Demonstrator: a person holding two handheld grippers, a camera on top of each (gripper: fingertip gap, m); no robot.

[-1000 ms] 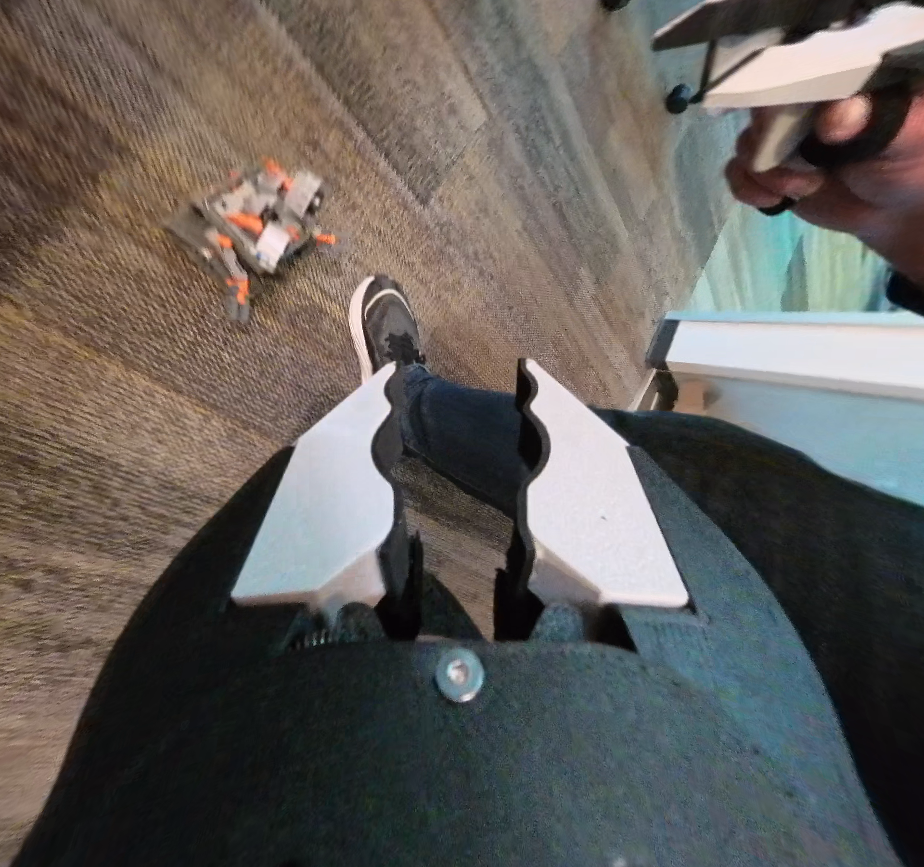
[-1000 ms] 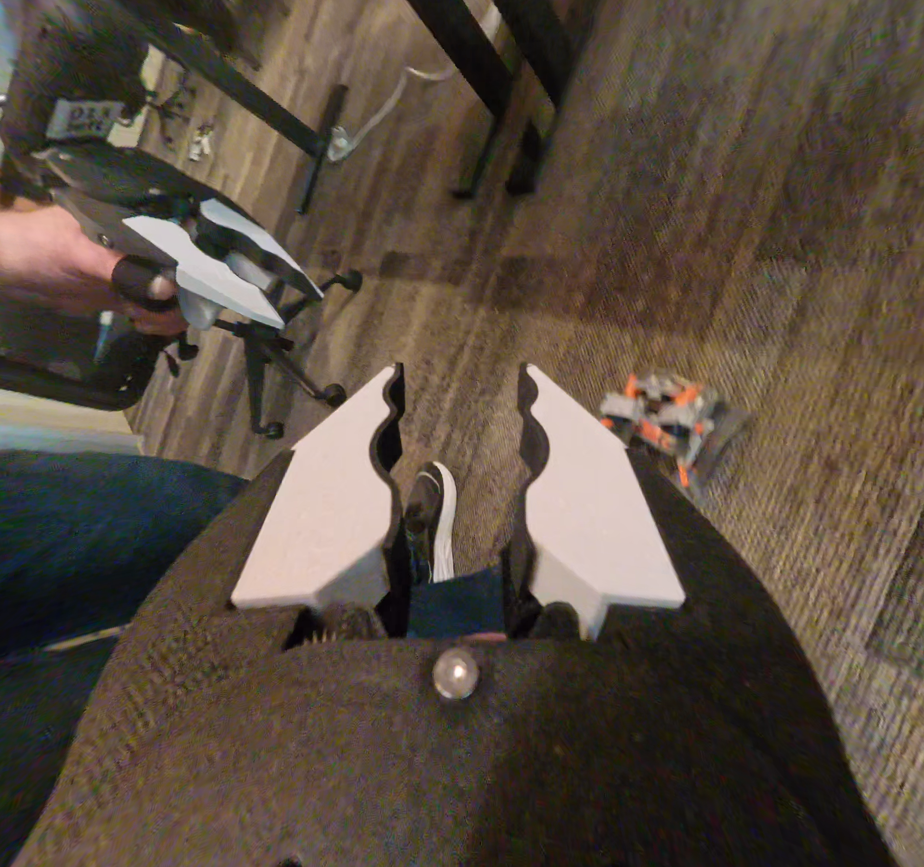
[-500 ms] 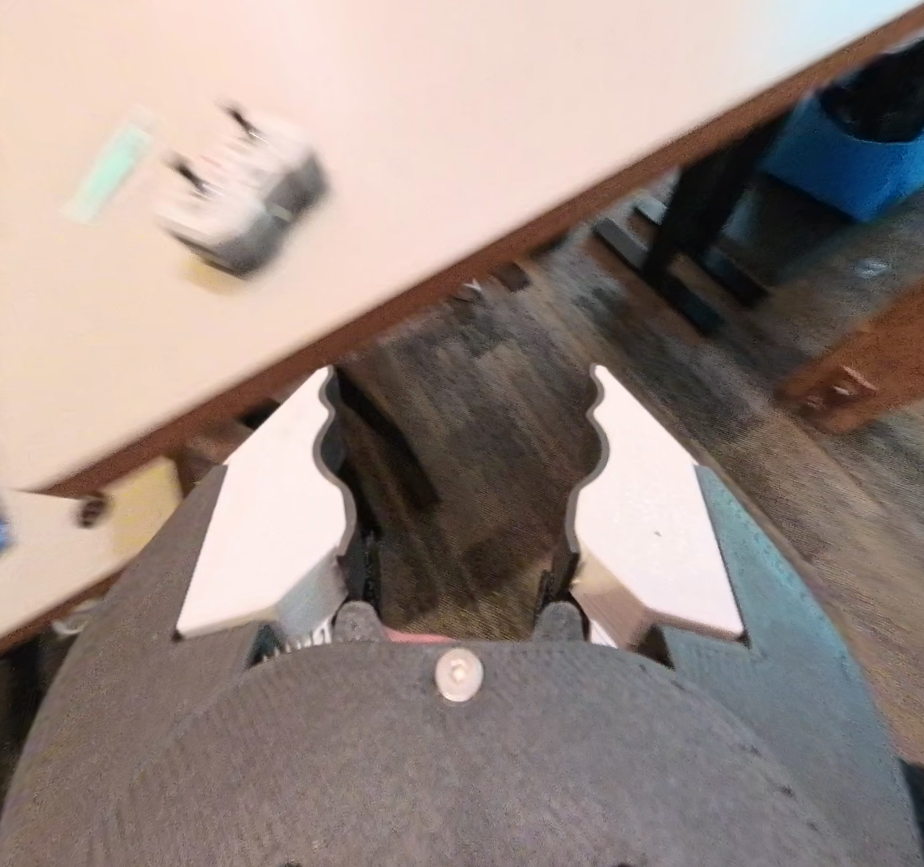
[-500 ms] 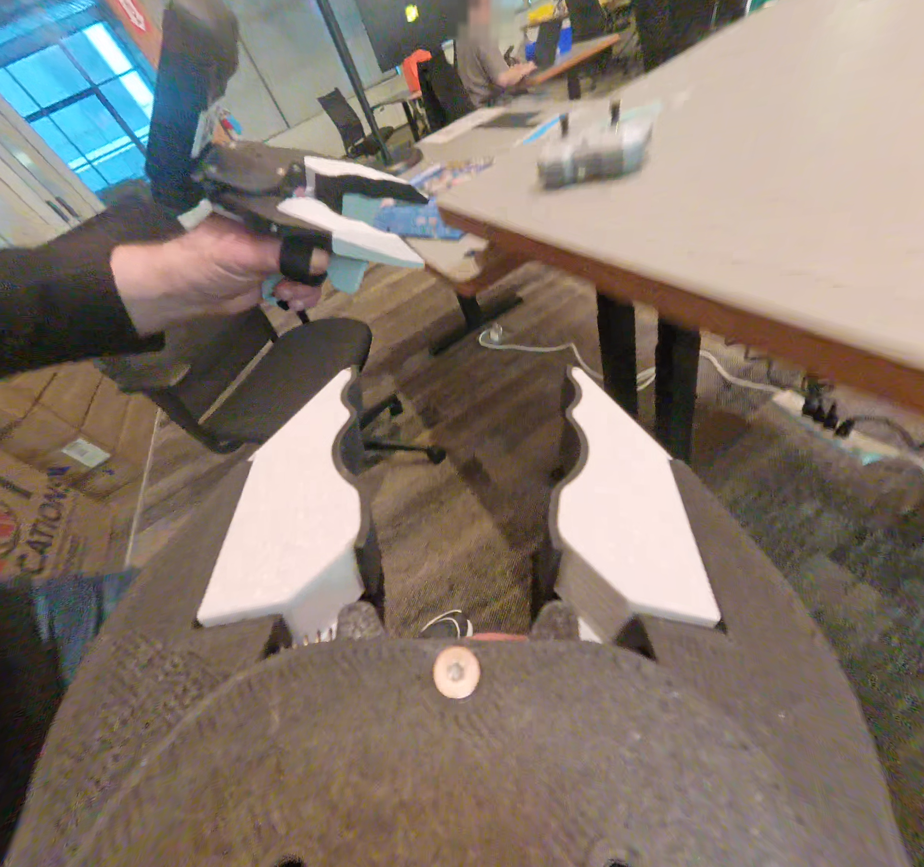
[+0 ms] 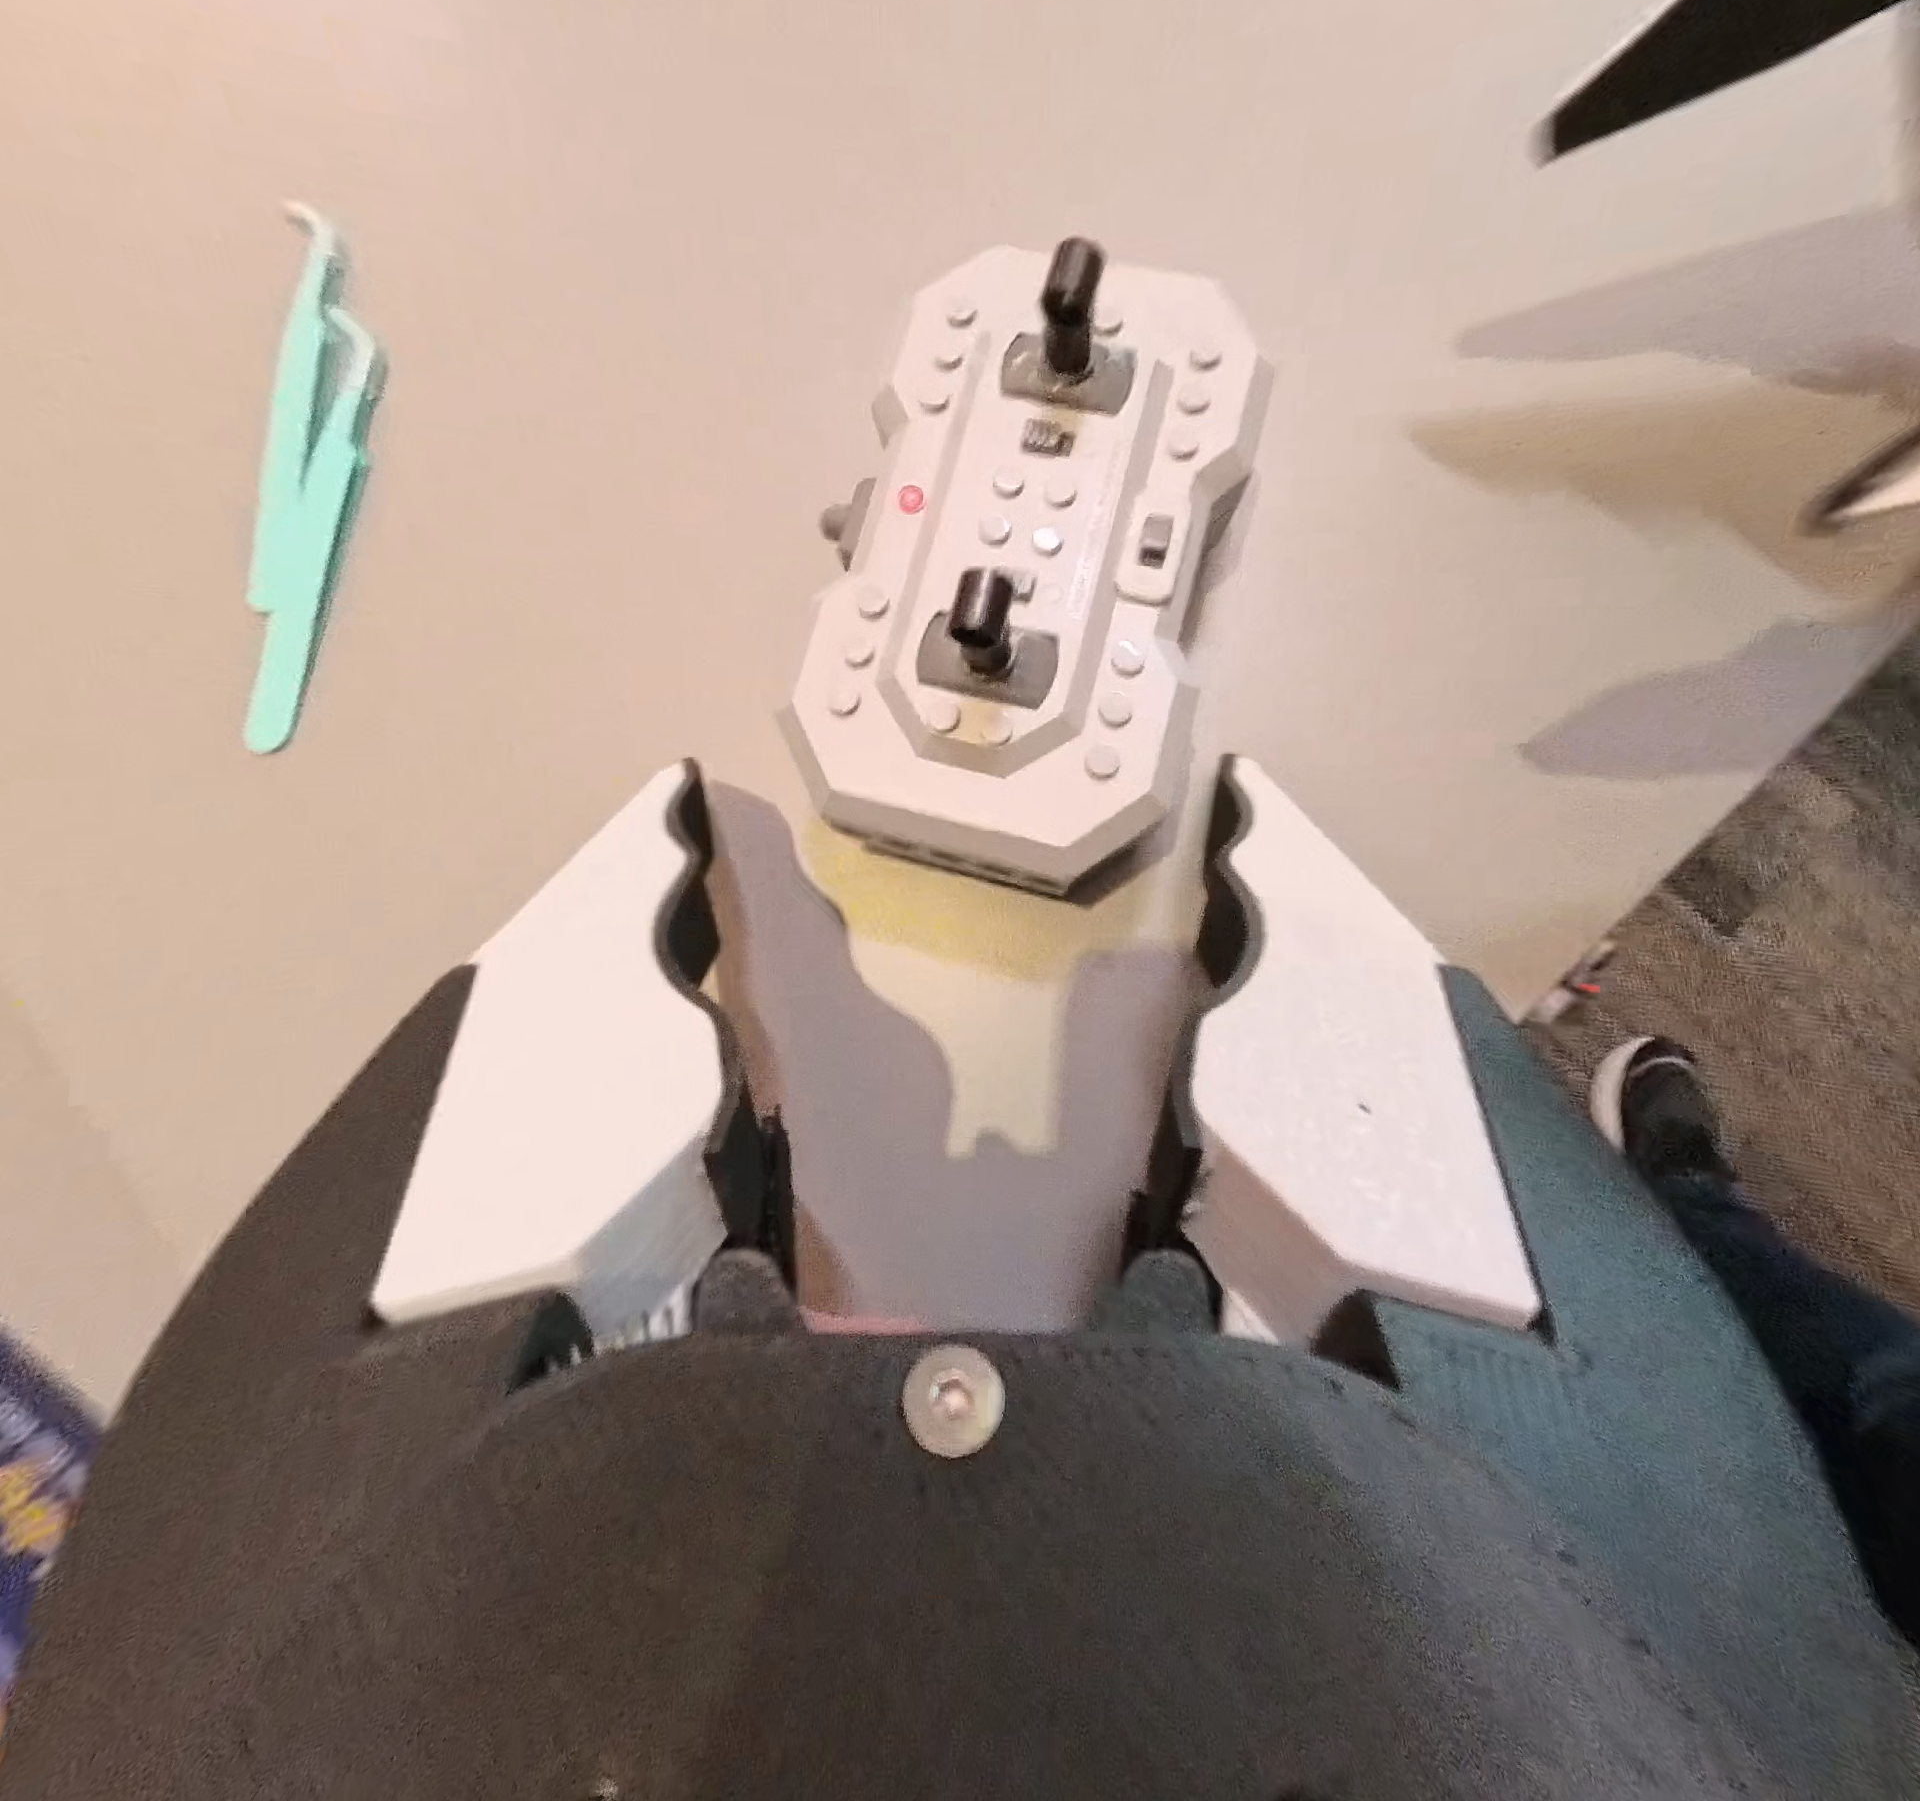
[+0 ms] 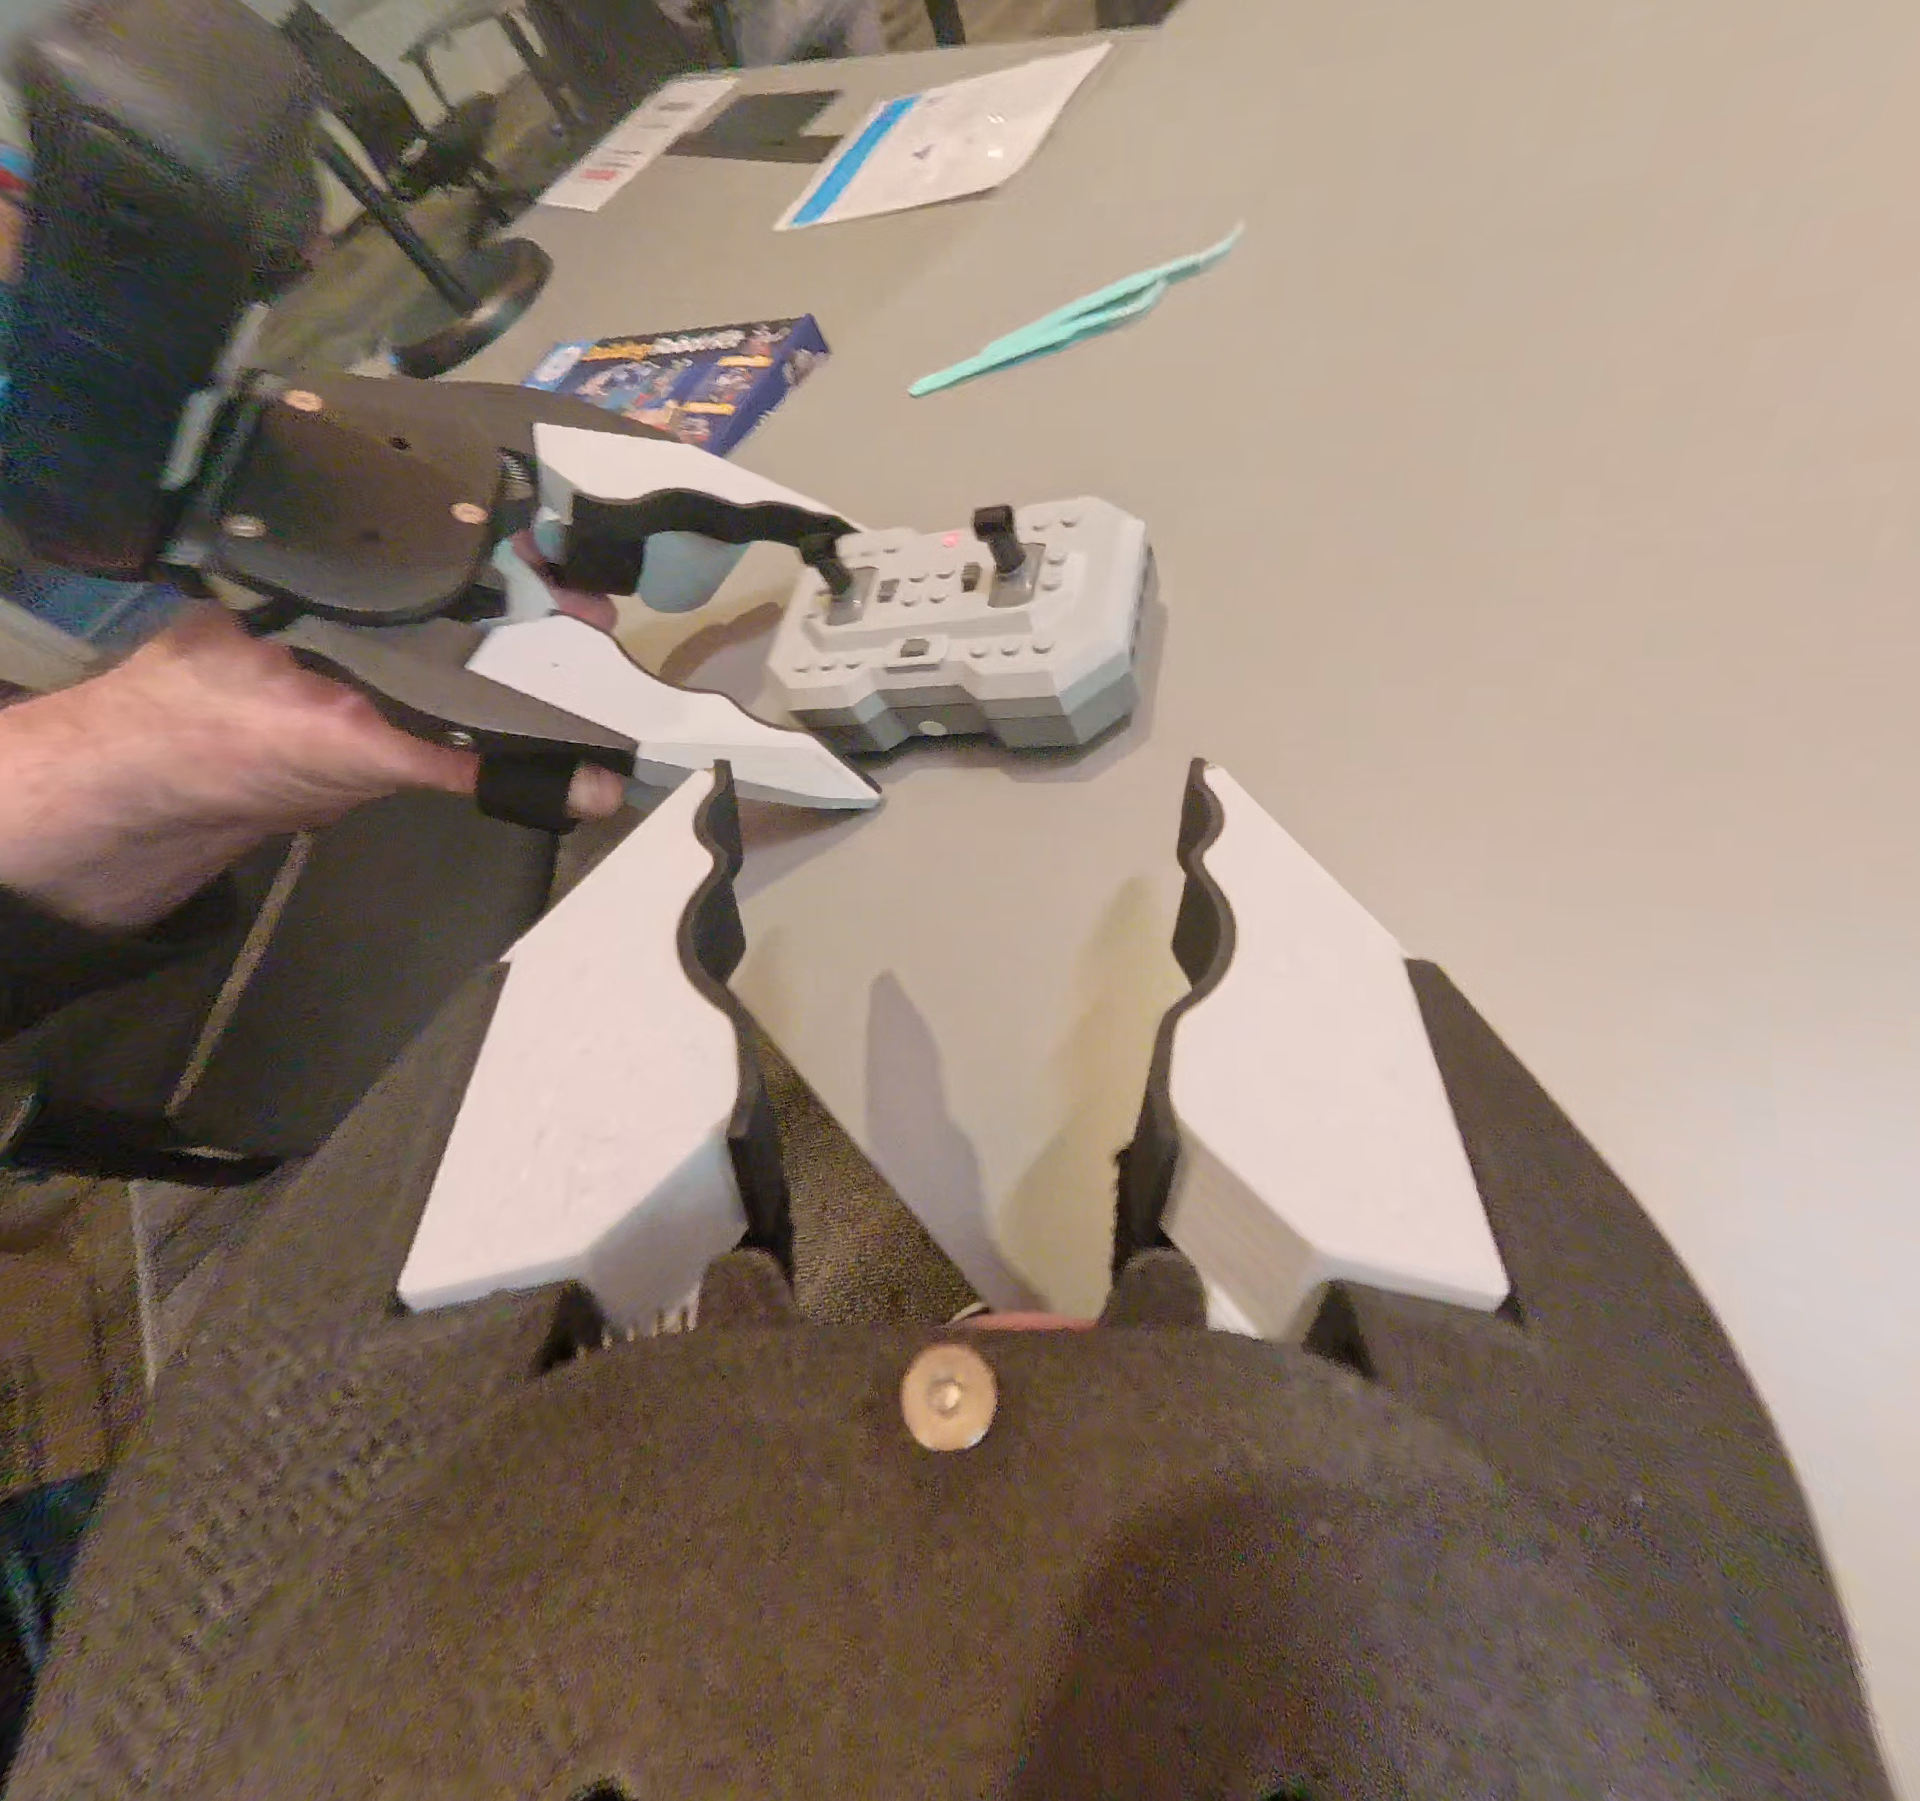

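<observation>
Left wrist view: the left claw [image 5: 961, 816] is released, its white fingers spread wide and holding nothing, just above the pale beige surface [image 5: 623, 89]. A grey brick-built rectangular controller with two black stick levers [image 5: 1029, 556] lies flat on that surface directly ahead, its near end just beyond and between the fingertips; no contact is visible. A pair of mint-green plastic tweezers [image 5: 307, 494] lies well apart to the left. Right wrist view: the right claw [image 6: 956, 785] is likewise released and empty, aimed over the surface edge. The controller [image 6: 966, 629] sits ahead and slightly left, near but apart. The left claw [image 6: 842, 660], gripped by a hand [image 6: 187, 764], brackets the controller's left end, its upper finger over the nearer lever. A blue printed cardboard box [image 6: 686, 380] lies behind it.
</observation>
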